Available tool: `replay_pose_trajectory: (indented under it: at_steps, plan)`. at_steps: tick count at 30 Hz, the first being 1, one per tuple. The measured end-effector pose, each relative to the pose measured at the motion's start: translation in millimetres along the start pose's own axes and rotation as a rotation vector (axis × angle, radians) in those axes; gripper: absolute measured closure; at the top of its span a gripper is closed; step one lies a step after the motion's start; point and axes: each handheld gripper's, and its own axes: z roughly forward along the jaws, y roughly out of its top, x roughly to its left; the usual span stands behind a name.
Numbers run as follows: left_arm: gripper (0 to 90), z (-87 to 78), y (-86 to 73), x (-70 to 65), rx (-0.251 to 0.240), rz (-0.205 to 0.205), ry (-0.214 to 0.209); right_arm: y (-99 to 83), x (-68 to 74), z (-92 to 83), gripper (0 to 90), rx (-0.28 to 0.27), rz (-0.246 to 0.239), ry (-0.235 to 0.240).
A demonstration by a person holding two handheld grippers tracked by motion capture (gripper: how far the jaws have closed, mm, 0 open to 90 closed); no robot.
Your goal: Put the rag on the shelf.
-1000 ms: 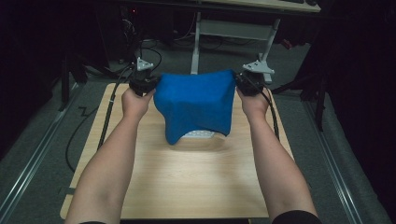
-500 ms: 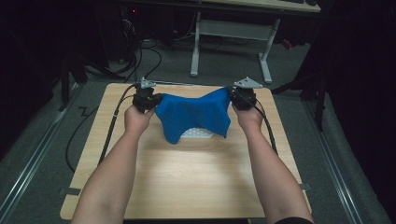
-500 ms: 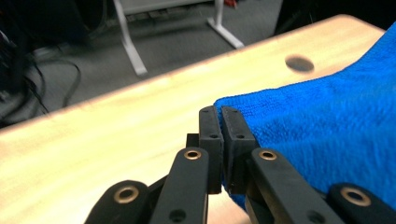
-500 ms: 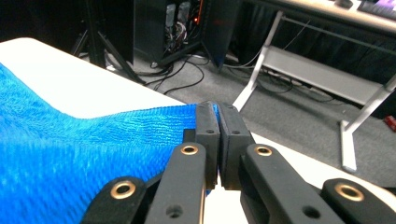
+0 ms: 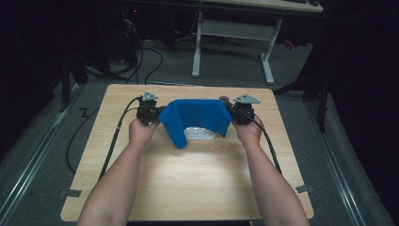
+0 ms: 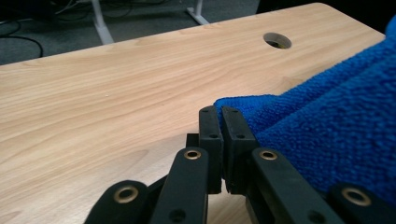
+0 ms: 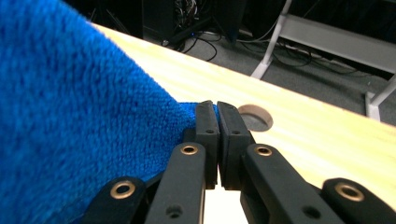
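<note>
blue towel [image 5: 195,117] lowered toward table [image 5: 188,188] | long axis left-right, sagging | both jaws clamped on its corners

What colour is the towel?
Bright blue; the towel shows best in the right gripper view.

We cannot make out the white thing [image 5: 201,133] under the blue towel [image 5: 195,117]: the cloth covers its far part, and what shows is too small to name. In the left gripper view the towel [image 6: 336,135] runs off the right edge and hides the table [image 6: 116,93] behind it. In the right gripper view the towel [image 7: 70,116] is cut off at the top and left edges, and its near folds are blurred. How much cloth sits between each pair of jaws we cannot tell, since the jaws cover the pinched corners. The person's forearms are cut off at the near edge of the high view. The far floor is too dark to read.
</note>
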Motion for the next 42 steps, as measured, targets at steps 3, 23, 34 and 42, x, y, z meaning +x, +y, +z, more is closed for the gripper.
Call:
replay_pose_trajectory:
  at_steps: [3, 23, 34, 42]
  plan:
    - [87.7, 0.0, 1.2, -2.9, -0.022, -0.004, -0.015, -8.9, 0.0, 2.7, 89.1, 0.024, 0.010, -0.004]
    - [83.3, 20.9, -15.5, -2.9, 0.044, -0.066, -0.044, -35.0, 4.5, 12.4, 88.8, 0.063, 0.033, 0.016]
    - [64.4, 8.1, -18.1, 3.2, 0.041, -0.090, -0.003, -29.4, 4.2, 4.4, 74.5, 0.045, 0.044, 0.028]
    - [61.6, -17.2, -17.1, 7.9, -0.011, -0.078, 0.036, -15.0, 1.1, -11.2, 68.3, -0.009, 0.047, 0.036]
